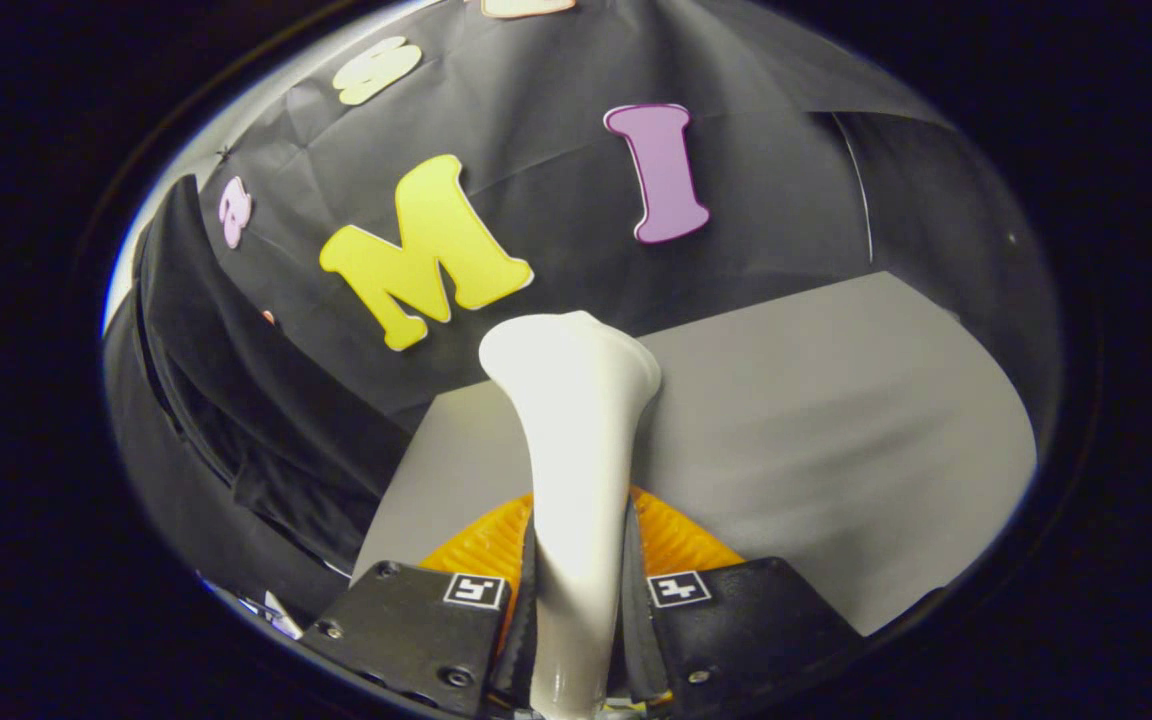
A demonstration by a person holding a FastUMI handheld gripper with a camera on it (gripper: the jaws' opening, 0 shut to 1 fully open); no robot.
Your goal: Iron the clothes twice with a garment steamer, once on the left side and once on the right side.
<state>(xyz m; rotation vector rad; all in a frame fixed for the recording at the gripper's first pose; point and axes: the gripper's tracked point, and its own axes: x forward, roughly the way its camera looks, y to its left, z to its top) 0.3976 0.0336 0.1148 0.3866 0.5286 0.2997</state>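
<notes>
A white garment steamer [573,420] stands up between my fingers, its slim handle clamped by both and its flared head rising beyond them. My gripper [576,590] is shut on that handle. A dark garment [236,400] hangs to the left of the steamer, in front of the black cloth wall, with folds running down its length. The steamer head is apart from the garment, off to its right. The garment's lower end is hidden behind my left finger.
A grey tabletop [816,440] spreads beyond and to the right of the fingers. The black cloth wall [556,200] closes the back and right side. A bright strip of light shows past the garment's left edge.
</notes>
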